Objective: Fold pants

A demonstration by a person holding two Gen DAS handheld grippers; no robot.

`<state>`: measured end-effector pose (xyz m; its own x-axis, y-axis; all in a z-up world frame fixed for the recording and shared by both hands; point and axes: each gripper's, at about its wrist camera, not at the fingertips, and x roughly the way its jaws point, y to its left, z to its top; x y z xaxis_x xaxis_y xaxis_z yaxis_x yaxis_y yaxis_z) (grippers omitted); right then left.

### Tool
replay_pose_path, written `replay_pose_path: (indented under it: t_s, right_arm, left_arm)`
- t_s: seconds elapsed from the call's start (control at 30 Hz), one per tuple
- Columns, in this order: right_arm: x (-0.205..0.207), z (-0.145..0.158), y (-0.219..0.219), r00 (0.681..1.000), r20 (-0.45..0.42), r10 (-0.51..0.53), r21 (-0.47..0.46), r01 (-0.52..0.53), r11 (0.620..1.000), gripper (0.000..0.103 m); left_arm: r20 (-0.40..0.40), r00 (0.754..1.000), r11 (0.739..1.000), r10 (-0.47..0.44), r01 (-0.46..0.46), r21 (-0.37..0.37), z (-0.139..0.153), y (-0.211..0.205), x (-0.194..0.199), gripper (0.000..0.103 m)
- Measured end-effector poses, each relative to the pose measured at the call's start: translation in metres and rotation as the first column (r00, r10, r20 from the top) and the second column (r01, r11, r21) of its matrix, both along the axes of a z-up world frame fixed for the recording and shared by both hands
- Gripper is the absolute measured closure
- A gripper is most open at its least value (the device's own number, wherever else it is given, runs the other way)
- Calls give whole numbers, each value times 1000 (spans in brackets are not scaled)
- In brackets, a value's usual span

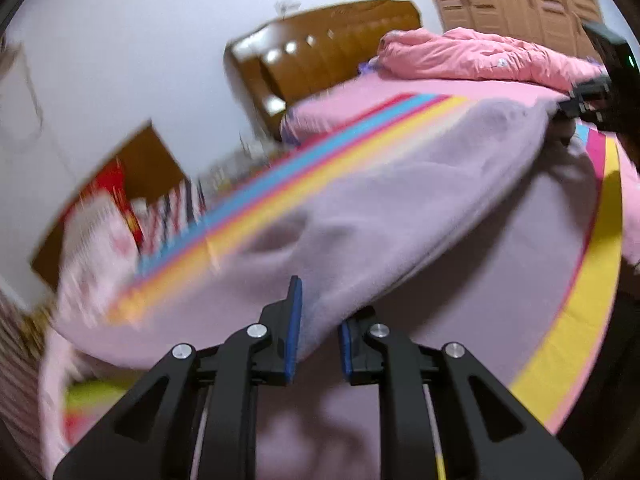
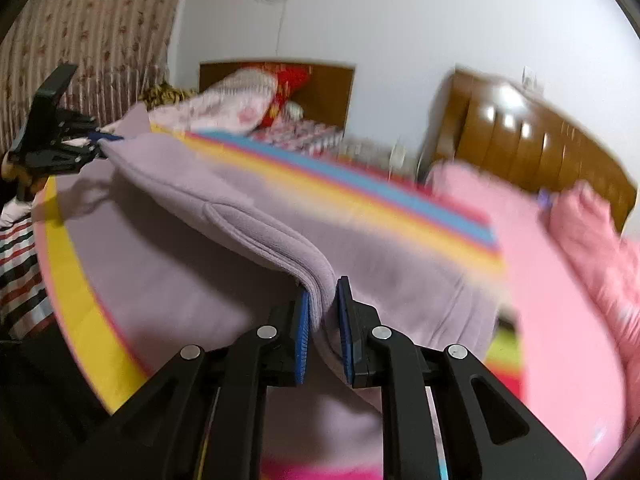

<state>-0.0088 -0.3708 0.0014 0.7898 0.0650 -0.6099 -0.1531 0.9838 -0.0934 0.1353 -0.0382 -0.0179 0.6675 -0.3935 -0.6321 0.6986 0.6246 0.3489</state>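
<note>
Lilac fleece pants (image 1: 400,200) hang stretched between my two grippers above a bed; they also show in the right wrist view (image 2: 224,200). My left gripper (image 1: 320,320) is shut on one end of the pants. My right gripper (image 2: 322,308) is shut on the other end, where folded hems show between the blue pads. Each gripper appears in the other's view: the right gripper (image 1: 576,104) at the far right, the left gripper (image 2: 92,140) at the far left. Part of the pants lies on the bed below the lifted fold.
The bed has a rainbow-striped sheet (image 1: 576,340) with pink edges. A pink quilt (image 1: 480,56) is bunched by the wooden headboard (image 1: 320,52). Pillows (image 2: 240,100) and a second headboard lie beyond, and a striped curtain (image 2: 80,40) hangs at the left.
</note>
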Motion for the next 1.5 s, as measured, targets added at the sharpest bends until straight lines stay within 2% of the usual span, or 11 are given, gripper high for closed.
replay_pose_path:
  t_s: [0.1, 0.2, 0.27, 0.33, 0.43, 0.57, 0.7, 0.93, 1.2, 1.27, 1.5]
  right_arm:
    - [-2, -22, 11, 997, -76, -35, 3, 35, 999, 86]
    - [-12, -20, 13, 994, -98, -43, 52, 49, 997, 76]
    - [-23, -12, 10, 994, -83, -74, 76, 81, 994, 25]
    - [-43, -5, 4, 994, -30, -104, 132, 107, 985, 11]
    - [-76, -8, -14, 985, -7, -174, 338, 166, 927, 20]
    - [-76, -23, -51, 962, -76, -262, 573, 258, 778, 40]
    - [-60, -29, -68, 939, -139, -315, 652, 326, 684, 44]
    - [-39, -35, -66, 886, -278, -371, 582, 463, 669, 50]
    - [-30, -32, -70, 884, -249, -396, 602, 462, 652, 54]
    - [-29, -38, -69, 888, -260, -379, 606, 456, 652, 74]
    - [-30, -48, -76, 889, -276, -364, 653, 452, 608, 76]
  left_arm:
    - [-89, 994, 998, 63, -62, 10, -31, -1, -8, 83]
    - [-150, 980, 990, 130, -137, -38, -40, 11, -10, 61]
    - [-154, 970, 976, 189, -203, -79, -41, 28, -15, 30]
    - [-172, 956, 952, 237, -264, -156, -38, 48, -25, 12]
    - [-281, 925, 892, 256, -338, -300, -39, 80, -39, 8]
    - [-437, 877, 793, 199, -406, -454, -48, 110, -42, 8]
    - [-438, 877, 763, 199, -419, -493, -48, 114, -45, 8]
    - [-427, 888, 778, 170, -387, -495, -47, 108, -51, 8]
    - [-434, 886, 783, 162, -383, -490, -51, 103, -51, 8]
    - [-454, 878, 766, 149, -393, -509, -50, 107, -49, 8]
    - [-584, 809, 670, 67, -470, -574, -50, 122, -28, 8]
